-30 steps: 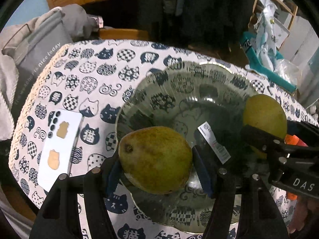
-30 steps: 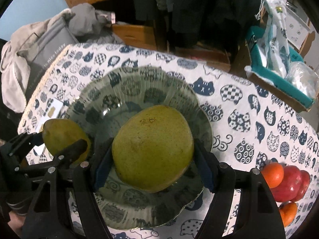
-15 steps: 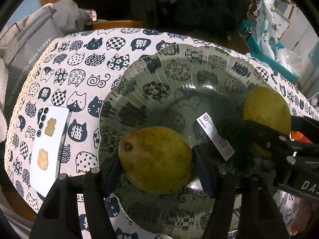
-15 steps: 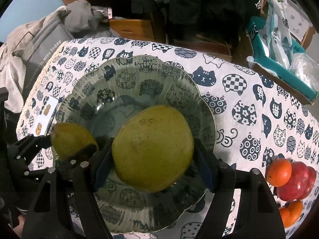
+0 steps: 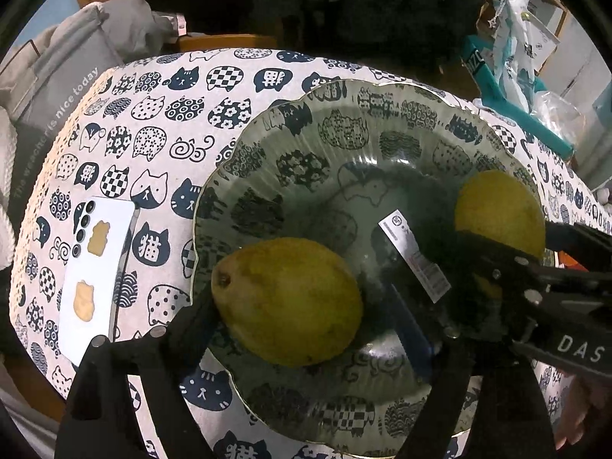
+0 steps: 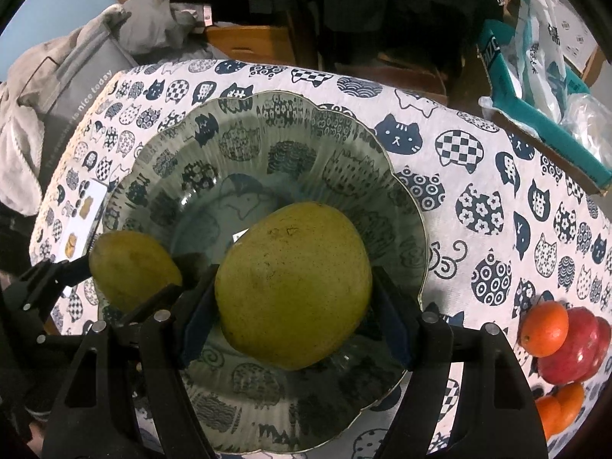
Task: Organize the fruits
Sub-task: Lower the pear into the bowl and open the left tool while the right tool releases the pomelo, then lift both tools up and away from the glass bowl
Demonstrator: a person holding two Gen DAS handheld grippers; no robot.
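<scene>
Green-yellow fruit fills both my tools: my left gripper point(image 5: 302, 325) is clamped on a pear point(image 5: 287, 300), its stem end turned to my left, and my right gripper point(image 6: 294, 313) is closed around a larger pear point(image 6: 292, 283) with its long axis running up and away from me. Both hang over the glass plate point(image 6: 344, 141), the left pear above the near left rim and the right one above the near middle. Whether either fruit touches the glass I cannot tell. I judge the drop is what matters next: the plate lies directly beneath each fruit, so the move is down, not sideways, and the two grippers sit just beside each other, with little room between them. A paper label point(image 5: 415, 262) shows through the plate's floor between the two pears. Beyond the plate, on the cat-print tablecloth point(image 6: 478, 206), an orange point(image 6: 543, 329) and a red apple point(image 6: 573, 348) wait to my right, nearer my right hand; a white phone point(image 5: 95, 275) lies to my left.
</scene>
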